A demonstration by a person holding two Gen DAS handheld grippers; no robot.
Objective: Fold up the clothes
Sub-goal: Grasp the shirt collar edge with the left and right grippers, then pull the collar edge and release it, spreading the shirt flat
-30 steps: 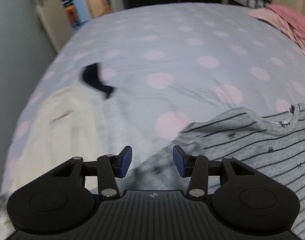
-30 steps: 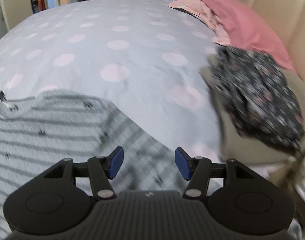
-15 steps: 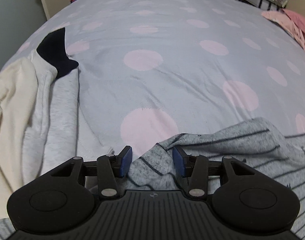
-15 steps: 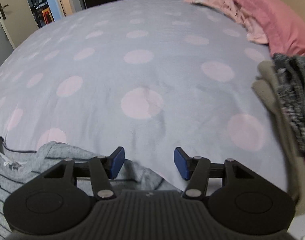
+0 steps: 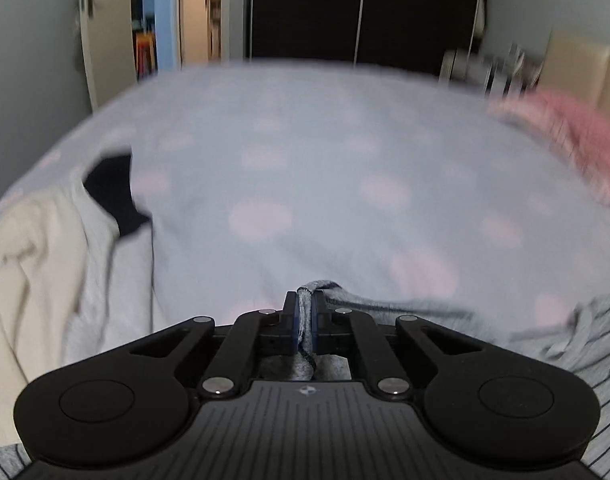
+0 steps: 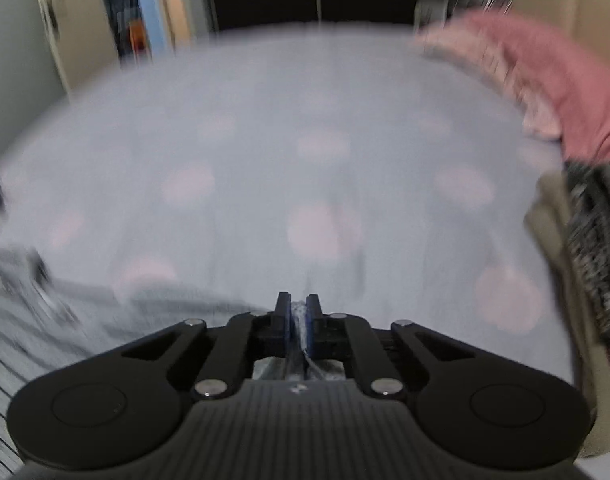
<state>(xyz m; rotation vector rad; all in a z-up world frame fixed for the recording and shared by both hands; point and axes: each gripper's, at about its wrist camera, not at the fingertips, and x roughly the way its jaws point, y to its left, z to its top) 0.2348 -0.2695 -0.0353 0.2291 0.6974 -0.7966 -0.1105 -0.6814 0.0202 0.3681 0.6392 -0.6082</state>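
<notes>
1. Presently, the left claw [image 5: 303,312] is clamped on a fold of the grey striped shirt [image 5: 577,344]; grey fabric stands pinched between its blue pads, and its figure has dropped to full closure.
2. The right claw [image 6: 299,320] is closing, with its pads pressed on a thin ridge of the same grey striped shirt [image 6: 45,312]; pale grey cloth shows in the narrow slot between them.
3. The shirt lies at the near edge of the bed [image 5: 325,168]. In the left wrist view it runs from the claw rightward to the near right corner; in the right wrist view it runs from the claw leftward to the near left corner. The garment thus spans between the two claws.
4. The bed carries a pale blue-grey cover with pink spots; most of its far surface is bare cover.
5. On the left of the bed, in the left wrist view: a cream garment [image 5: 29,264], a light grey garment [image 5: 117,276] just beside it, and a dark navy item [image 5: 115,188] at their far end.
6. On the right of the bed: pink bedding [image 6: 561,76] at the far right, and nearer, a dark patterned garment [image 6: 597,240] resting on a beige one [image 6: 553,224].
7. Both views are motion-blurred; fine detail of the shirt's print cannot be read.
8. Beyond the bed: a dark wardrobe front [image 5: 361,8] and an open doorway [image 5: 149,20] at far left.
</notes>
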